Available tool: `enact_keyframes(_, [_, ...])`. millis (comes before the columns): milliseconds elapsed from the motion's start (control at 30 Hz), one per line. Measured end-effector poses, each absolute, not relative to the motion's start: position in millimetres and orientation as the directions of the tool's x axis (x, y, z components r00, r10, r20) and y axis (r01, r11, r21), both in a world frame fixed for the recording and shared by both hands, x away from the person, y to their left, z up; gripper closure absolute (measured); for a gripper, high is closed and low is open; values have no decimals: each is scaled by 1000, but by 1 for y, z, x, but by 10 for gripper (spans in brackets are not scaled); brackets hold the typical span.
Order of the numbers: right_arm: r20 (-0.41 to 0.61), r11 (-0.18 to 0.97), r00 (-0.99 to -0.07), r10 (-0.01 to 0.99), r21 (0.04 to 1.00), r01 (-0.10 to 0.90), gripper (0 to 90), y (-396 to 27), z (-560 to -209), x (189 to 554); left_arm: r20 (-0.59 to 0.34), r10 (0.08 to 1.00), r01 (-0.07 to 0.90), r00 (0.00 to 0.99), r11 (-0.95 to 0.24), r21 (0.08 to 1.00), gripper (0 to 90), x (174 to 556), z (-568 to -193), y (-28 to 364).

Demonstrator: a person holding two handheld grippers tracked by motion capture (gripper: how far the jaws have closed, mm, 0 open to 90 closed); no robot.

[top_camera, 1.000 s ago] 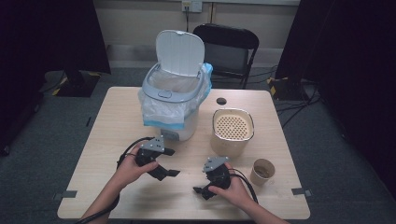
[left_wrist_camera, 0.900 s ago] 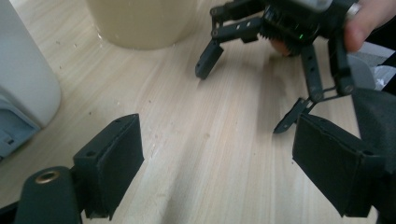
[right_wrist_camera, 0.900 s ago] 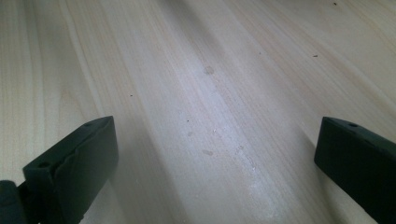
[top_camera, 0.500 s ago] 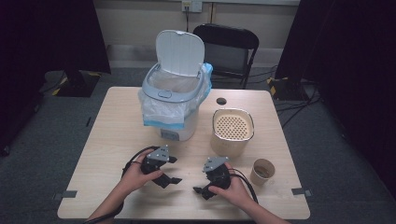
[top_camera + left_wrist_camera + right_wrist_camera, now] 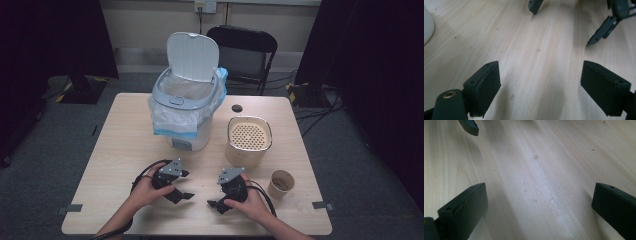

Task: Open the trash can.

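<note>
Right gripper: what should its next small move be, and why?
Probably swing the right gripper toward the paper cup. Its fingers stand apart over bare table with nothing between them, the cup is the nearest thing on its side, and the bin stands open.

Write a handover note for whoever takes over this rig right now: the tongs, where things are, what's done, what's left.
Left tongs: open, empty, low over the table.
Right tongs: open, empty, low over the table, facing the left ones.
Bin: back centre, lid up, liner bag fitted.
Beige canister: right of the bin, perforated lid on.
Paper cup: front right, nearest the right tongs.
Done: nothing gripped yet.
Left: probably a first grasp, perhaps the cup or canister.
</note>
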State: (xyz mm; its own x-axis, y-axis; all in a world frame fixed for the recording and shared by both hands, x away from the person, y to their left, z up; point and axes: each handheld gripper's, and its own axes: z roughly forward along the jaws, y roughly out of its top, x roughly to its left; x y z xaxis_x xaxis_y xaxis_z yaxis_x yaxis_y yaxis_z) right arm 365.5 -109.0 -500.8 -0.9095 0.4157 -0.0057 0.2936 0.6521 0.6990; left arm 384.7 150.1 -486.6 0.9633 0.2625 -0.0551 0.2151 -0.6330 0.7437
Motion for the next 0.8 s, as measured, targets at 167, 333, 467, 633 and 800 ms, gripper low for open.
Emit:
enact_keyframes(167, [-2,662,-914,405,691,292,66,-112,-498,367,-46,247,204,968,-668,715,158,383,-494,150])
enact_keyframes(333, [-9,671,-919,395,686,282,138,-114,-494,369,-27,236,185,971,-681,709,156,381,-496,149])
enact_keyframes(467, [-3,675,-923,385,683,280,146,-116,-492,369,-11,227,162,974,-662,731,144,381,-500,151])
enact_keyframes(633, [6,666,-929,370,696,269,144,-121,-481,370,-10,222,159,975,-664,730,67,378,-502,149])
enact_keyframes(800, [23,659,-931,365,699,276,144,-125,-472,371,-12,216,157,976,-668,727,56,378,-502,148])
